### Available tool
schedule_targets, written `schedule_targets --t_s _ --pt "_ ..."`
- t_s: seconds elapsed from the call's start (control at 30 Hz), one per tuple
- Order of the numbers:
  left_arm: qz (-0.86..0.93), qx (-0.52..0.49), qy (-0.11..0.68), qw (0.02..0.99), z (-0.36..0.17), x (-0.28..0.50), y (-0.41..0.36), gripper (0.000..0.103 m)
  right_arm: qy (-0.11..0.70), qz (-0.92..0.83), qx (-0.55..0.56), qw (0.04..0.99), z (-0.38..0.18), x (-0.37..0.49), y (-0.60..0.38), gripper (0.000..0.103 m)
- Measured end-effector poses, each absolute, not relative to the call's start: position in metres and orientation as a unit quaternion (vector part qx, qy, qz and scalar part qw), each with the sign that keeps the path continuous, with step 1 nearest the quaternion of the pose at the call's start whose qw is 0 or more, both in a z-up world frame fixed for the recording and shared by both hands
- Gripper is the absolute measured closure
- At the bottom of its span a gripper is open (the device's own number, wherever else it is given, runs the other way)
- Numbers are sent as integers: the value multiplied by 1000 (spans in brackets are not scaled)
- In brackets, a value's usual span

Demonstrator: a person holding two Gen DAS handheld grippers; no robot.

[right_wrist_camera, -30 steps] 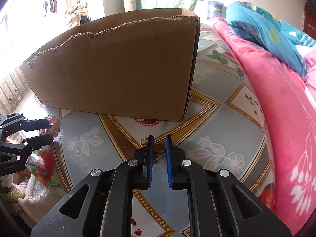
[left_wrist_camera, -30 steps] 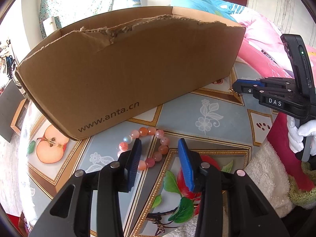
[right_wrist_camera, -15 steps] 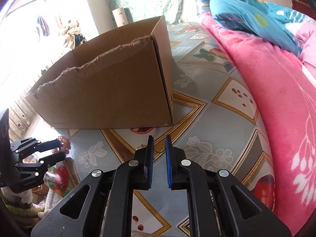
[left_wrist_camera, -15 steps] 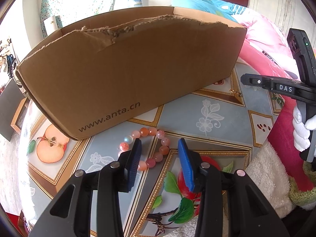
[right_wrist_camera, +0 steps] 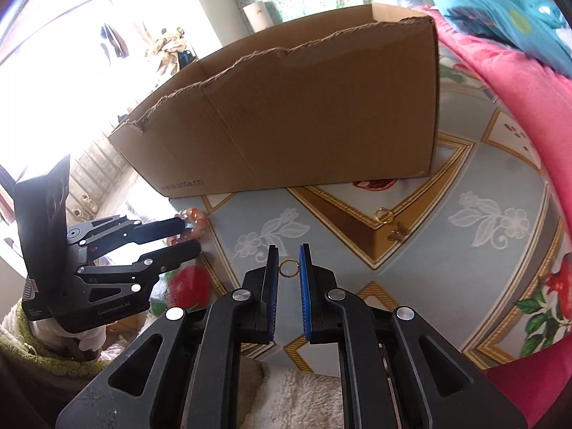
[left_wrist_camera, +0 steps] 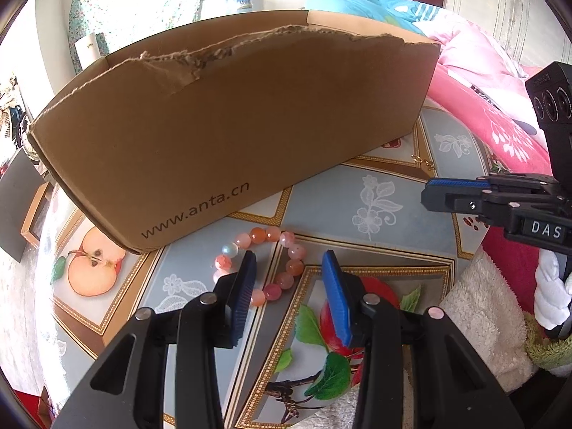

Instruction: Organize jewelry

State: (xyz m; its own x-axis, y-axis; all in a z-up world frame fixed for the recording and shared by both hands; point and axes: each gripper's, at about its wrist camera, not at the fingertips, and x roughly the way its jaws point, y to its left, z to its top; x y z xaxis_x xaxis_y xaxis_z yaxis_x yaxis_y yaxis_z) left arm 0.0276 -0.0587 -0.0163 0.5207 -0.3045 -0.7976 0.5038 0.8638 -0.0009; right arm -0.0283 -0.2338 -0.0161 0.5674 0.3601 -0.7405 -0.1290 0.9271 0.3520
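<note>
A pink and orange bead bracelet (left_wrist_camera: pixel 273 233) lies flat on the patterned table (left_wrist_camera: pixel 375 186) just in front of a torn cardboard box (left_wrist_camera: pixel 232 125). My left gripper (left_wrist_camera: pixel 289 275) stands open over it, with the bracelet's right side between the blue pads and nothing pressed. The right gripper (right_wrist_camera: pixel 289 268) is shut on a small gold ring (right_wrist_camera: pixel 289 261) at its fingertips, above the table. A second gold ring (right_wrist_camera: pixel 384 212) and a small gold charm (right_wrist_camera: pixel 397 234) lie near the box's corner. In the right wrist view the left gripper (right_wrist_camera: pixel 191 236) is at the bracelet (right_wrist_camera: pixel 195 214).
The box (right_wrist_camera: pixel 304 114) fills the back of the table. A pink blanket (right_wrist_camera: pixel 518 89) borders the right side. White fleece (left_wrist_camera: pixel 475 321) lies at the near edge. A white-gloved hand (left_wrist_camera: pixel 550 296) holds the right gripper (left_wrist_camera: pixel 429 193).
The right gripper has swung and rolled towards the left with the ring between its pads. It now sits lower in the left wrist view. The left gripper and the bracelet have not moved.
</note>
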Motion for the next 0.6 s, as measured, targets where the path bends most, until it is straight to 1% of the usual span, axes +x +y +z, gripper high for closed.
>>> schedule_targets --t_s 0.1,0.2,0.5,0.6 --pt "-234 118 429 864 -17 29 -59 66 442 149 136 874 -16 -30 -226 94" --pt "-232 117 429 865 -17 30 -60 69 444 149 134 874 -18 -28 -224 94" --pt "-231 118 423 868 -18 30 -60 69 442 144 126 876 -21 -24 -225 94" --pt "-231 122 408 875 -12 26 -59 69 440 143 120 878 -21 -24 -222 94"
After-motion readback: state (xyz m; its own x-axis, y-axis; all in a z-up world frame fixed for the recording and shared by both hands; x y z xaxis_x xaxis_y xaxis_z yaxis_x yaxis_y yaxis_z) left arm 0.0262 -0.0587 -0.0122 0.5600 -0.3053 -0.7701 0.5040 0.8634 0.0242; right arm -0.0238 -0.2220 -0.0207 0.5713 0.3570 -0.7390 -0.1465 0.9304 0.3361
